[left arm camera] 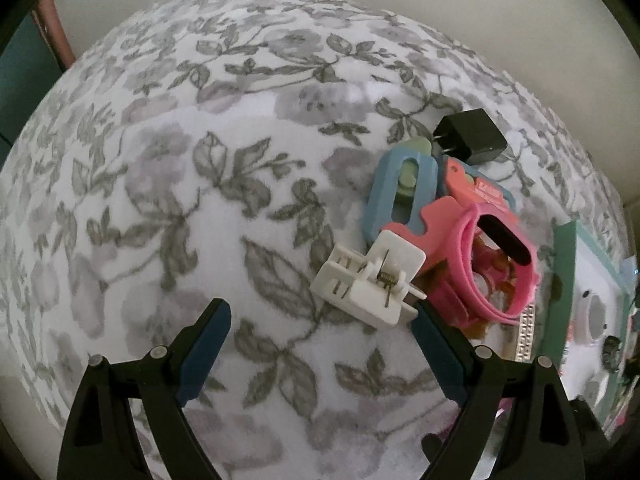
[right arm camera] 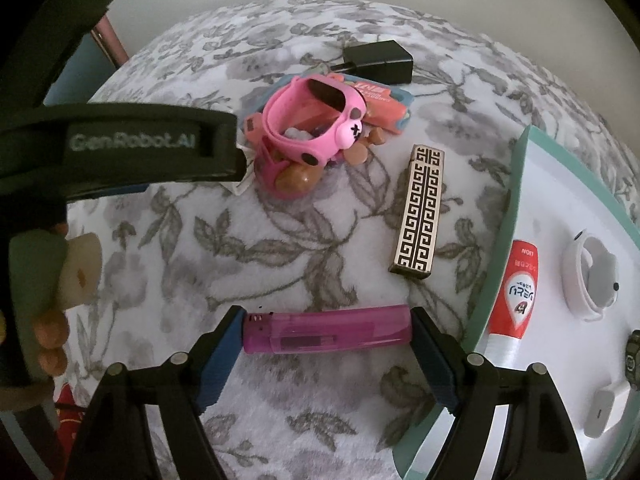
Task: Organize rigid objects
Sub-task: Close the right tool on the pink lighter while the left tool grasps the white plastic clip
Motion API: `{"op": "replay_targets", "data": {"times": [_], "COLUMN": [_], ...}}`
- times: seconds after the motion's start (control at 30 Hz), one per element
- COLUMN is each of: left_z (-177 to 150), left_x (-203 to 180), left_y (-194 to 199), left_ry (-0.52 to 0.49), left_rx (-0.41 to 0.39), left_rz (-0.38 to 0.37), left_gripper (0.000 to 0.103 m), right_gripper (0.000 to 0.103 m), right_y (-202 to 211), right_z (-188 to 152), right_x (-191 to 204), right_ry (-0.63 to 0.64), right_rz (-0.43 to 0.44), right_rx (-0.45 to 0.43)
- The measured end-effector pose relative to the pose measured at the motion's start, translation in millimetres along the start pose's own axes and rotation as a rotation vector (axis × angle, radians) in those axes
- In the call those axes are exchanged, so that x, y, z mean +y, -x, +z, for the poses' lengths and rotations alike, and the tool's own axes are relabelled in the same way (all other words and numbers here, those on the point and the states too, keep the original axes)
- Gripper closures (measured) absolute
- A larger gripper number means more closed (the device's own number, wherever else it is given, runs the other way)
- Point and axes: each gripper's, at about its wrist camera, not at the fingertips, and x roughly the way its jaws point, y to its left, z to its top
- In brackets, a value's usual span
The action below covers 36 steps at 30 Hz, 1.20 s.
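Note:
In the right wrist view a purple lighter point(right arm camera: 326, 334) lies crosswise on the floral blanket, and my right gripper point(right arm camera: 326, 330) is shut on it, a blue pad against each end. A gold-and-black patterned case point(right arm camera: 420, 212) lies just beyond. Further back is a pile: a pink watch band point(right arm camera: 316, 120), a salmon box and a black charger point(right arm camera: 380, 60). My left gripper point(left arm camera: 320, 308) hangs open over the blanket with nothing between its pads. A white spring clip point(left arm camera: 370, 276) lies beside its right finger, at the pile's near edge.
A teal-rimmed white tray point(right arm camera: 516, 184) at the right holds a red toothpaste tube point(right arm camera: 518, 292), a white watch point(right arm camera: 592, 276) and small gadgets. The left tool's black housing point(right arm camera: 140, 140) and a person's hand fill the left of the right wrist view. A wall stands behind the bed.

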Motion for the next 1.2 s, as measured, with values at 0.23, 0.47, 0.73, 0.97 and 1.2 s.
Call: {"op": "replay_targets", "data": {"times": [0.23, 0.47, 0.73, 0.97, 1.2], "left_z": [14, 17, 18, 21, 16], "left_x": [-9, -13, -29, -27, -16], "left_y": [-16, -23, -26, -15, 30], "left_ry": [-0.075, -0.125, -0.167, -0.14, -0.116], "left_rx": [-0.043, -0.081, -0.083, -0.088, -0.153], "left_rz": [0.023, 0.035, 0.016, 0.004, 0.003], "left_gripper": [0.012, 0.012, 0.047, 0.047, 0.047], "right_gripper": [0.02, 0.02, 0.02, 0.02, 0.02], "right_y": [-1, 6, 7, 7, 25], "right_z": [2, -1, -2, -4, -4], "right_x": [-4, -7, -4, -2, -7], "right_ry": [-0.01, -0.015, -0.012, -0.012, -0.042], "right_rz": [0.014, 0.02, 0.014, 0.014, 0.037], "right_rx": [-0.001, -0.002, -0.002, -0.003, -0.039]}}
